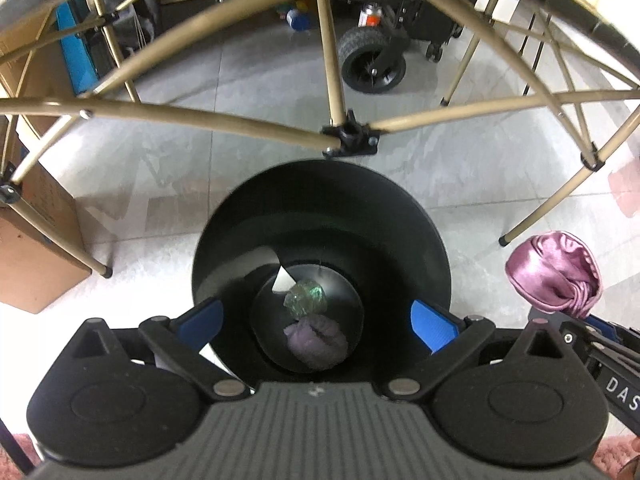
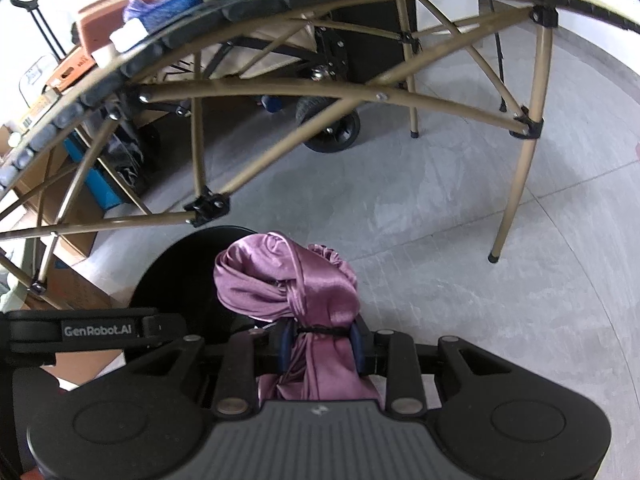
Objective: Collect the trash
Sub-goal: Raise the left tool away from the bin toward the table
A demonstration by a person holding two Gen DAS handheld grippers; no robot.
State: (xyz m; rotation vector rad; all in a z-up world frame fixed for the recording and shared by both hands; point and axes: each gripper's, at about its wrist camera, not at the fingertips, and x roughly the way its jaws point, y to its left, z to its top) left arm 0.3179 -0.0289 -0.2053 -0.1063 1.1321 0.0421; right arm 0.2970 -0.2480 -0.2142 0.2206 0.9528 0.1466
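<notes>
The pink satin bundle [image 2: 286,288] is a glossy, crumpled wad of cloth, twisted and knotted into a rounded lump with a thin dark band cinched about its neck. It sits pinched in the right gripper [image 2: 320,344] — the two blue pads pressed together on the narrow waist of the fabric, the bulbous end bulging out beyond the fingertips and a tail of folds trailing back toward the grey ribbed body. From the left wrist view the same bundle [image 1: 554,272] shows at the right edge, beside the bin's rim and over the floor.

The black bin [image 1: 320,208] is a smooth, round, deep plastic tub with a flaring rim. At its bottom lie a crinkled greenish wad [image 1: 306,298], a ribbed purple lump [image 1: 316,340] and a white scrap [image 1: 282,280]. The left gripper [image 1: 316,322] points down into the mouth, its blue pads spread wide apart with nothing between them.

Around stand the tan metal tubes of a folding table frame [image 1: 256,128] with black plastic joints, pale grey floor tiles [image 2: 440,208], a cardboard box [image 1: 36,256] and a black rubber wheel [image 1: 370,62].
</notes>
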